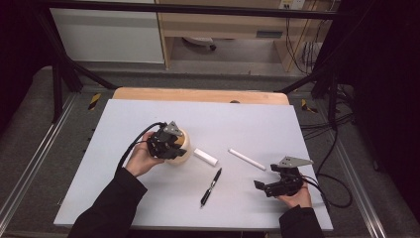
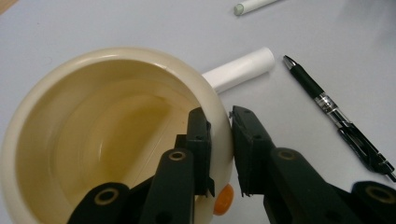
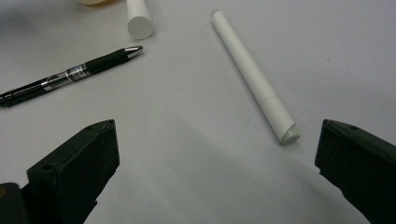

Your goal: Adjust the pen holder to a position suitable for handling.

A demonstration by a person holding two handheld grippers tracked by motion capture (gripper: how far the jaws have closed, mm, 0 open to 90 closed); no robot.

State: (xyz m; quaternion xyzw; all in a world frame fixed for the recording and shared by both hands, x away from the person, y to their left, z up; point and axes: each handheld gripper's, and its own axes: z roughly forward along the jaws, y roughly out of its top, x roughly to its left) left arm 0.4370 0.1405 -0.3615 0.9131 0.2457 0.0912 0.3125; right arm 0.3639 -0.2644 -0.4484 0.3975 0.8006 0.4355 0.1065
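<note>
Left gripper clamped over the rim of a round cream ceramic cup: one jaw inside the bowl, the other outside against the wall, pads pressing on it. Cup upright on the left half of the pale grey tabletop, just under the gripper in the high view (an orange spot low on its outer wall, near the jaws). Beside the cup, a short white cylinder, lying flat with one end close to the cup's wall. Farther right, a black click pen and a long thin white stick, well apart from each other. Right gripper held low near the tabletop's right front, jaws spread wide, nothing between them, the white stick's end lying near the right jaw.
</note>
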